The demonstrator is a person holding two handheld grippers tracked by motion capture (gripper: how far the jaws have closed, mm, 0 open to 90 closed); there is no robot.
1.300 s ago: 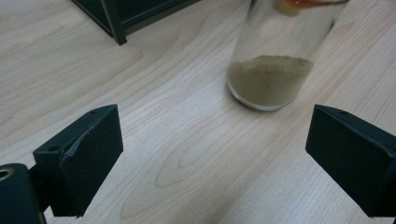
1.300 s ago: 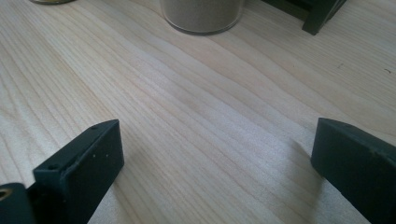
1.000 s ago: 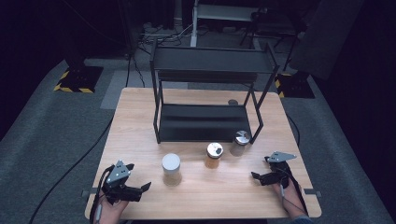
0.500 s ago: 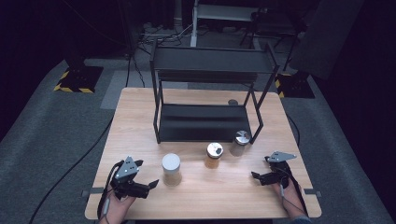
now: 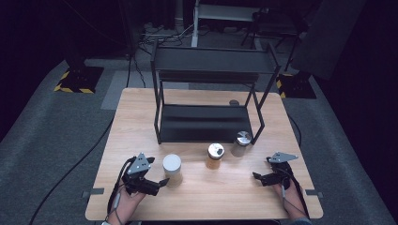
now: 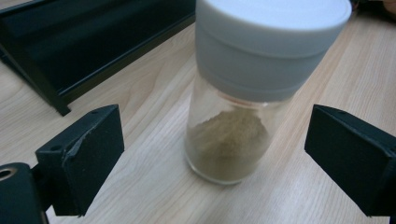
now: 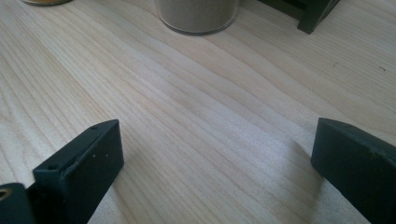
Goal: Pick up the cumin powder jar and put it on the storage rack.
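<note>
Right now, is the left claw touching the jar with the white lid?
Apart. The left gripper view shows the left claw open, with bare table on both sides of the jar.

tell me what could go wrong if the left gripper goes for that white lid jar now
1. The white-lidded jar is tall, with a heavy-looking cap over a narrower glass body; it sits between the open jaws of the left gripper, untouched, so an off-centre close could tip it.
2. Pads closing on smooth glass may slip.
3. A knocked jar could roll toward the orange jar or the black rack nearby.
</note>
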